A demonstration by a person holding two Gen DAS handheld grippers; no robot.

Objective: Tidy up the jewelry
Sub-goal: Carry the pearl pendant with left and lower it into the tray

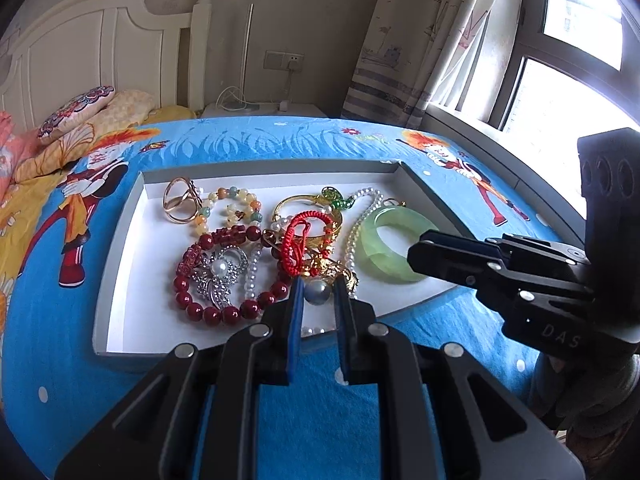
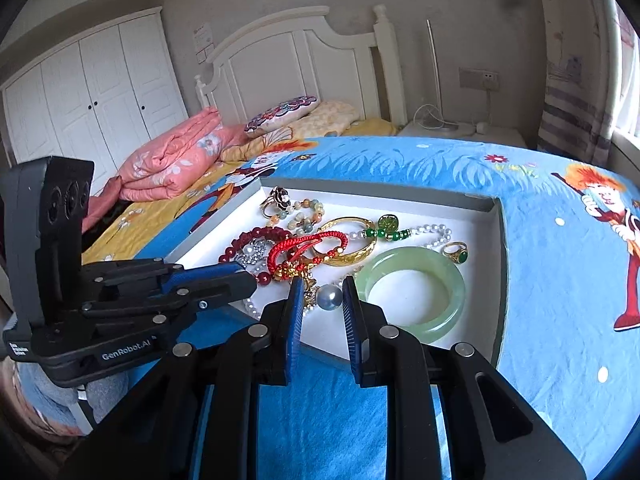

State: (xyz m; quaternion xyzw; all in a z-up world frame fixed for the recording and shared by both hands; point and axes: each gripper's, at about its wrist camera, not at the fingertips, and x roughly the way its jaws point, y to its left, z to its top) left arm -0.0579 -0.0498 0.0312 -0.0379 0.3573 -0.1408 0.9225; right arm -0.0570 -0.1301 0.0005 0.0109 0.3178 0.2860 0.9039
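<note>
- A shallow white tray (image 1: 120, 240) with grey walls lies on a bed (image 1: 280, 420) covered by a blue cartoon-print sheet. The jewelry is gathered inside the tray.
- The left tool (image 1: 319, 280) is held over the tray's near edge. Its blue pads stand slightly apart, and nothing is clamped between them.
- A large grey pearl (image 1: 318, 291) is seen through that narrow gap. It lies on the tray floor beyond the tips, beside a gold-coloured charm cluster.
- The right tool (image 2: 322, 282) is likewise nearly closed, with a slim gap and nothing gripped. In the left wrist view its tip hangs over the near rim of a pale green jade bangle (image 1: 368, 244); contact cannot be told.
- To the left, a dark red bead bracelet (image 1: 192, 310) circles a silver rhinestone brooch (image 1: 218, 270) with a pearl centre.
- A red cord bracelet (image 1: 296, 236) is tangled over a gold bangle (image 2: 348, 258), which crowds the middle of the tray.
- A white pearl necklace (image 1: 374, 196) with green beads trails between the gold bangle and the jade bangle.
- At the far side lie a multicoloured stone bead bracelet (image 1: 236, 208) and a gold ring (image 1: 180, 200). A gold ring with a green stone (image 2: 456, 252) sits just behind the jade bangle.
- Around the tray are seen a folded pink quilt (image 2: 172, 160), a patterned pillow (image 1: 76, 110), a white headboard (image 1: 100, 40), a white wardrobe (image 2: 92, 92), a nightstand (image 1: 260, 110), a curtain (image 1: 412, 40) and a window (image 1: 560, 80).
</note>
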